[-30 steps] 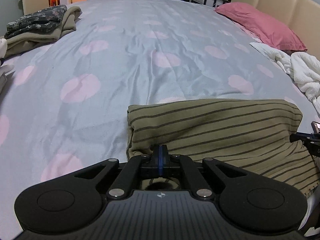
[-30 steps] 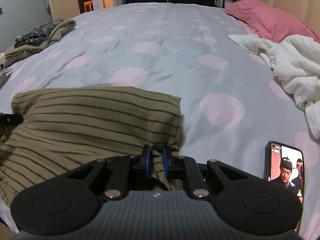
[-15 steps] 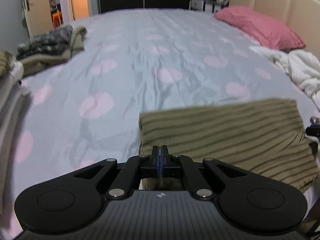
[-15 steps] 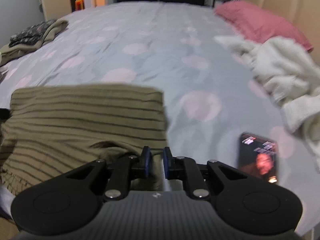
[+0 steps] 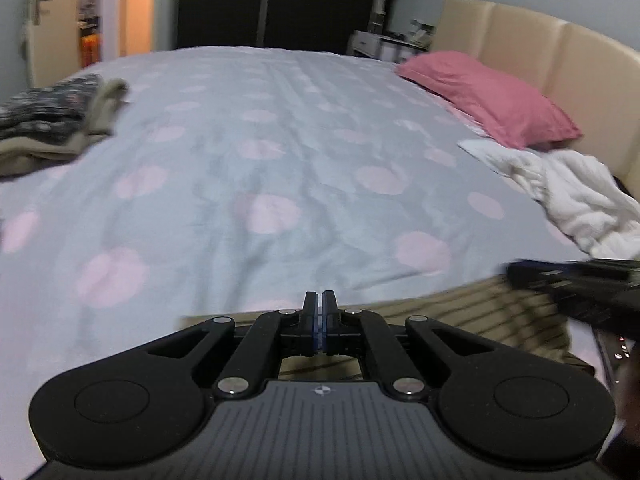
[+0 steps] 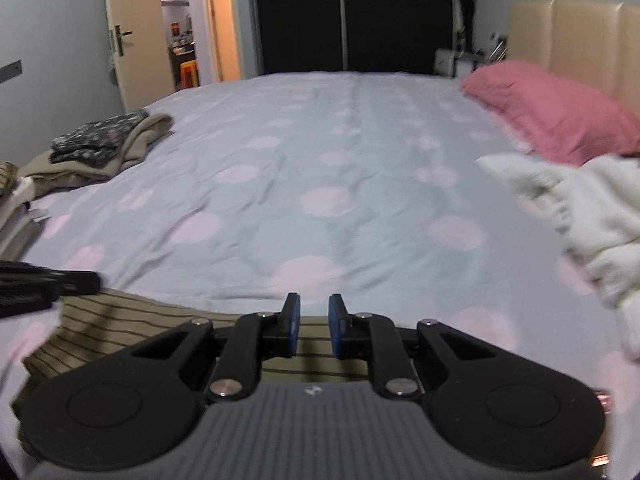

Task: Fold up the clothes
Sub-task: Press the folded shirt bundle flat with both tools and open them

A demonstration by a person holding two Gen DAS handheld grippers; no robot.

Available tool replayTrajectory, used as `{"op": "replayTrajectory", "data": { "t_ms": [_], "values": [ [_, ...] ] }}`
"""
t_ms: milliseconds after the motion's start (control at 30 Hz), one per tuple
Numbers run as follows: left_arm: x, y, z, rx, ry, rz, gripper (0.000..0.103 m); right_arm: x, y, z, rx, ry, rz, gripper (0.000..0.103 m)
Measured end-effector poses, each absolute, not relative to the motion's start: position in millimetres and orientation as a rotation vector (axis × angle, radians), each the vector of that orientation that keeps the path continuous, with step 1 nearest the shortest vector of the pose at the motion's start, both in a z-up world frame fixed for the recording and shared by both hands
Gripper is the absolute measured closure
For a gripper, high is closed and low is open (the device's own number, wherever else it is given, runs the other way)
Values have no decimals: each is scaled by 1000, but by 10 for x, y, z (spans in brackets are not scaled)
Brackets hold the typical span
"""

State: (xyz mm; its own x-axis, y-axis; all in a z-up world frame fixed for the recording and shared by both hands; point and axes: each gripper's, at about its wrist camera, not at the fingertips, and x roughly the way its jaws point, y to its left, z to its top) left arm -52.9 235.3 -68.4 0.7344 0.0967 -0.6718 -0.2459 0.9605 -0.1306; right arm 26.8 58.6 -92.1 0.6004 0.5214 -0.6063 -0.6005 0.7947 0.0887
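Left wrist view: left gripper (image 5: 319, 300) has its jaws pressed together, nothing visible between the tips. The folded striped garment (image 5: 472, 312) lies flat on the bed (image 5: 280, 160) just beyond and under the gripper, near edge of the bed, running off to the right. The right gripper (image 5: 576, 280) shows as a dark blurred shape at the right edge, over the garment's right end. Pink pillow (image 5: 492, 100) against the headboard (image 5: 532, 48), white blanket (image 5: 576, 196) crumpled at right, pile of folded clothes (image 5: 52, 120) far left. Right wrist view: right gripper (image 6: 314, 316) jaws parted a little, nothing between the pads, not gripping; the striped garment (image 6: 120, 324) sits below and left of it on the bed (image 6: 320, 168). Left gripper (image 6: 44, 284) pokes in from the left edge above the garment's left end. Pillow (image 6: 552, 112), blanket (image 6: 580, 216), folded pile (image 6: 100, 148), open door (image 6: 132, 40) behind.
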Motion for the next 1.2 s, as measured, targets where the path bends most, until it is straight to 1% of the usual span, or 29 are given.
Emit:
{"op": "replayTrajectory", "data": {
  "t_ms": [133, 200, 333, 400, 500, 600, 733, 800, 833, 900, 967, 1000, 1100, 1200],
  "values": [
    [-343, 2161, -859, -183, 758, 136, 103, 174, 952, -1076, -204, 657, 710, 86],
    [-285, 2191, -979, -202, 798, 148, 103, 148, 1092, -1167, -250, 663, 720, 85],
    [-232, 2259, -1155, -234, 841, 142, 103, 214, 1159, -1394, -269, 742, 723, 86],
    [-229, 2261, -1178, -230, 843, 138, 103, 213, 1175, -1434, -279, 741, 724, 86],
    [-260, 2264, -1140, -222, 834, 134, 103, 215, 1176, -1466, -284, 740, 726, 86],
    [-336, 2271, -1016, -192, 787, 154, 103, 236, 1060, -1372, -228, 722, 712, 90],
    [-483, 2364, -784, -169, 692, 217, 103, 299, 859, -1159, -167, 623, 620, 88],
    [-511, 2453, -756, -170, 700, 263, 103, 336, 762, -1080, -150, 583, 574, 85],
    [-517, 2500, -770, -173, 718, 289, 103, 366, 733, -1109, -153, 601, 556, 84],
    [-540, 2590, -871, -196, 762, 327, 103, 423, 676, -1169, -157, 636, 521, 84],
    [-543, 2624, -967, -195, 792, 335, 103, 466, 633, -1300, -163, 686, 502, 86],
    [-538, 2627, -1016, -184, 806, 333, 103, 494, 607, -1374, -153, 716, 501, 89],
    [-550, 2647, -1077, -192, 813, 325, 103, 526, 560, -1497, -143, 738, 517, 89],
    [-569, 2675, -1073, -210, 812, 321, 103, 509, 571, -1505, -174, 728, 524, 89]
  ]
}}
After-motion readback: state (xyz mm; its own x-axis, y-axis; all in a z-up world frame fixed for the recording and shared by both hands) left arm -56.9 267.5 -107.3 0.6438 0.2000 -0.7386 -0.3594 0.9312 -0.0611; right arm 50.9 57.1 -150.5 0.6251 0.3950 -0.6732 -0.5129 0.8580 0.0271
